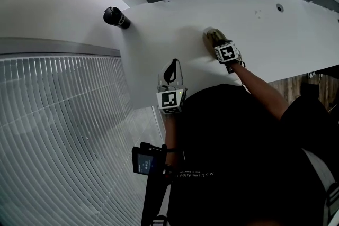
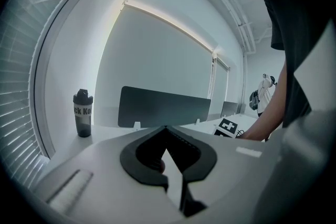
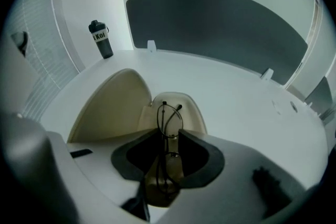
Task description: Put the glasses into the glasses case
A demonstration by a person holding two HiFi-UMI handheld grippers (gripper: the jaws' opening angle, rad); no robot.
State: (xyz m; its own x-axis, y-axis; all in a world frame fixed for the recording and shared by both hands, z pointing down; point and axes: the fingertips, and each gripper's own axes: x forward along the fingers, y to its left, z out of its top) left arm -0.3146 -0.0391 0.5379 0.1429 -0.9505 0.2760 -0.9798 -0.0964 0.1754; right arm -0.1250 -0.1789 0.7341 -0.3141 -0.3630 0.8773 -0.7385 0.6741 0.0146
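Right gripper [image 3: 169, 134]: my fingers are closed on the folded glasses [image 3: 167, 122], gripping them lengthwise so they line up with the case.
Glasses: held in those fingers just over the near end of the case; I cannot tell whether they touch the lining.
Case [image 3: 188, 108]: lies on the tabletop [image 3: 247, 107], with its lid swung open to the left so the way down is free.
Left gripper [image 2: 166, 128]: fingers closed on nothing, kept near and left, clear of the case.
Next, I judge: lower, then let go.
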